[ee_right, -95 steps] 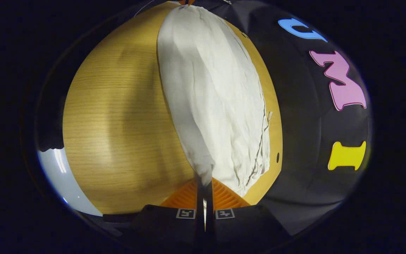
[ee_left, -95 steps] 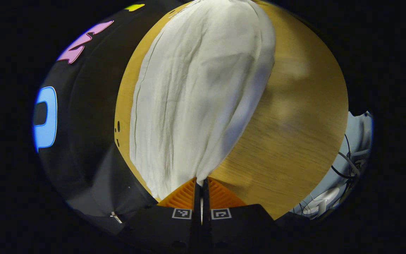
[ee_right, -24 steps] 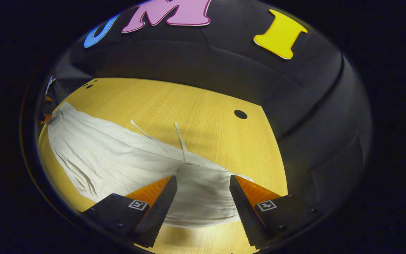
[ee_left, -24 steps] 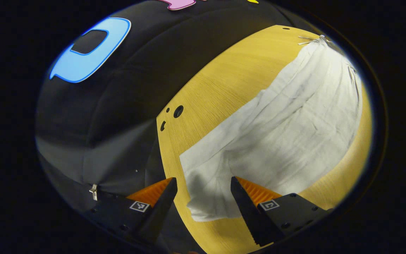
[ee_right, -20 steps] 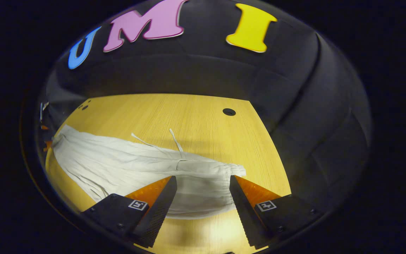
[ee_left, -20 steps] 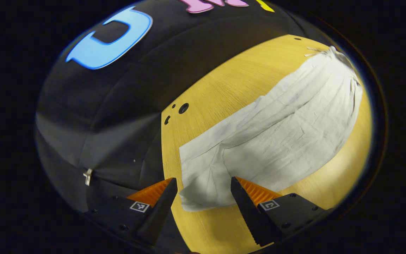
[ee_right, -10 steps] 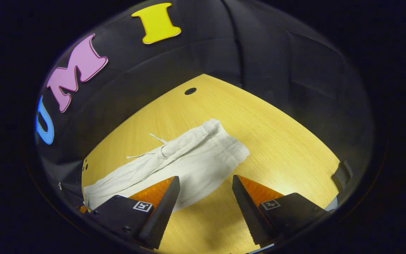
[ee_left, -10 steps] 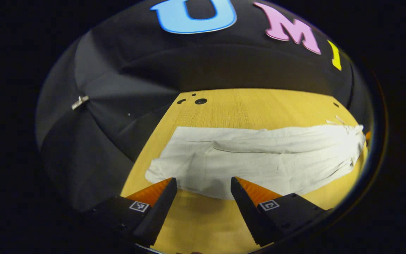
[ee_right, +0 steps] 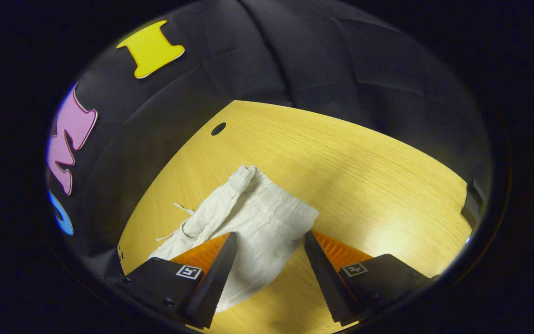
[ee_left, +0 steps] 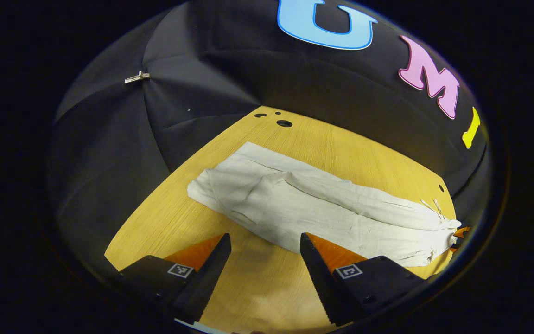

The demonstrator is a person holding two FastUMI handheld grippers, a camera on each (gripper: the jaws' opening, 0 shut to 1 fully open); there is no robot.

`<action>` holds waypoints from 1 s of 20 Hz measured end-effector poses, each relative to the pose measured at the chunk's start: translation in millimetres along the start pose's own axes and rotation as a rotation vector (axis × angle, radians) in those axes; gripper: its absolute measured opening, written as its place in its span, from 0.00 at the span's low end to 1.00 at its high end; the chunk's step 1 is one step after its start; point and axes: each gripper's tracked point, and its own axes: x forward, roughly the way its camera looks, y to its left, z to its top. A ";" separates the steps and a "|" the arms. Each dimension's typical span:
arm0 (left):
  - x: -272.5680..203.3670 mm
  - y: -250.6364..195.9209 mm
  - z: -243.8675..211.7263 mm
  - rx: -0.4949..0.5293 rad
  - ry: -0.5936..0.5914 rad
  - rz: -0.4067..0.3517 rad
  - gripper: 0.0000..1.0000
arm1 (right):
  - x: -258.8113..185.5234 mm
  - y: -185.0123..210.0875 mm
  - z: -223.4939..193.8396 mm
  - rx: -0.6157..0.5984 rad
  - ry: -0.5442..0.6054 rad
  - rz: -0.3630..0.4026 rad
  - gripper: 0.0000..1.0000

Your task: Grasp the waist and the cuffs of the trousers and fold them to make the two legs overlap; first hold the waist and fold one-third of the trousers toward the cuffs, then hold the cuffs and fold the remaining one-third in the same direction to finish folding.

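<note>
White trousers (ee_left: 322,208) lie flat on the wooden table (ee_left: 341,148) with the two legs laid one over the other. In the left gripper view the cuffs (ee_left: 211,185) sit at the far left and the waist (ee_left: 443,229) at the right edge. My left gripper (ee_left: 265,241) is open, held just off the near long edge of the legs, touching nothing. In the right gripper view the gathered waist (ee_right: 271,204) with its drawstring (ee_right: 181,208) lies ahead. My right gripper (ee_right: 270,241) is open above the cloth just behind the waistband.
The black cloth wall (ee_left: 230,79) closes the table on its far sides. Small round holes (ee_left: 284,123) mark one far table corner; another hole (ee_right: 218,128) sits beyond the waist. Bare wood (ee_right: 378,176) stretches to the right of the waist.
Both grippers, shut on the trousers 4.8 s ago, have let go and stand open. Over the last second both swung round and drew back toward the near side of the trousers.
</note>
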 end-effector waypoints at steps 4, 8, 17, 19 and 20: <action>1.4 -2.9 -10.5 -0.050 0.031 -0.009 0.95 | 2.9 -14.3 -10.8 0.149 0.017 -0.009 0.51; 5.7 -8.1 -17.1 -0.120 0.051 -0.036 0.95 | 2.9 -7.4 -1.9 0.312 -0.032 0.052 0.12; 34.1 -13.8 -16.2 -0.402 0.062 -0.129 0.96 | 0.0 -5.2 4.4 0.133 -0.051 0.107 0.12; 42.4 -11.0 -5.5 -0.453 0.050 -0.135 0.97 | -0.4 -5.2 5.5 0.121 -0.058 0.117 0.12; 48.0 -11.0 0.3 -0.472 0.040 -0.133 0.96 | -0.7 -5.0 5.5 0.118 -0.060 0.121 0.12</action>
